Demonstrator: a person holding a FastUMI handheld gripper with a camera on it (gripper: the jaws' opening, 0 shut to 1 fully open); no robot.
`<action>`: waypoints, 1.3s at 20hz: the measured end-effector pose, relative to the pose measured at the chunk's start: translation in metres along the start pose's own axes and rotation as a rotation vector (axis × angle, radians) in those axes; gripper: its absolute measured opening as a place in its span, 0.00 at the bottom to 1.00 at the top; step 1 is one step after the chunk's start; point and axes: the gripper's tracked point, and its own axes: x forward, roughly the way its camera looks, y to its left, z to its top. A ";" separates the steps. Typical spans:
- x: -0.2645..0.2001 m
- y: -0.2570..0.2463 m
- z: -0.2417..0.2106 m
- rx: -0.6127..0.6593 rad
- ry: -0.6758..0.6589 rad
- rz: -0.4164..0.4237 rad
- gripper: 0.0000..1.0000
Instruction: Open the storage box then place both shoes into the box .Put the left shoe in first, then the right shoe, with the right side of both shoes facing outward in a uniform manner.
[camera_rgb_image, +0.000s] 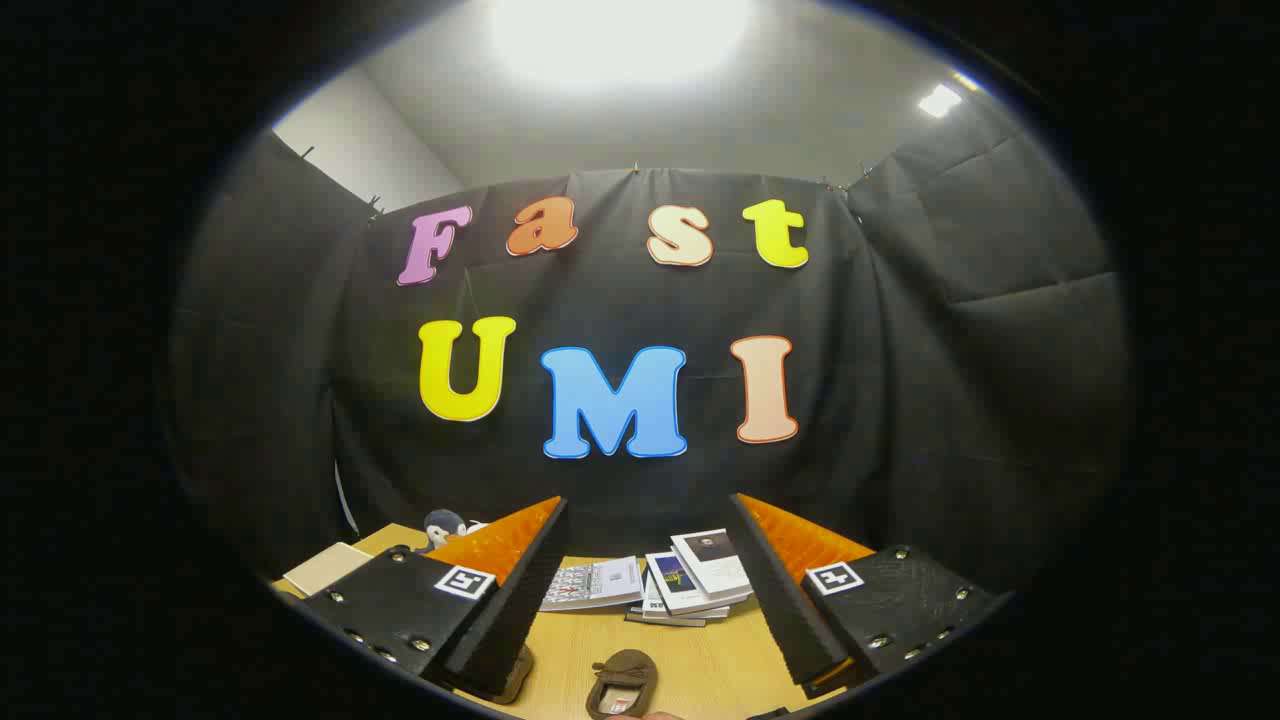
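tongs (648, 512) released, fingers wide apart above the table (700, 660); a brown shoe (620, 682) lies between them, books (690, 580) beyond.

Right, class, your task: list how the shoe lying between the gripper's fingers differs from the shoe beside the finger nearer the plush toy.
Visibility: the middle shoe shows its top and opening; the side shoe is mostly hidden behind a finger. Place: the middle shoe lies in the gap of the open hand-held gripper; the side shoe lies by that finger. Shared: both brown, both on the wooden table, neither gripped.
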 end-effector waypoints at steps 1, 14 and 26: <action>-0.001 0.001 -0.003 -0.001 0.003 -0.005 0.98; -0.007 0.009 -0.014 -0.010 0.003 -0.066 0.98; 0.062 0.110 -0.100 0.219 0.247 0.288 0.98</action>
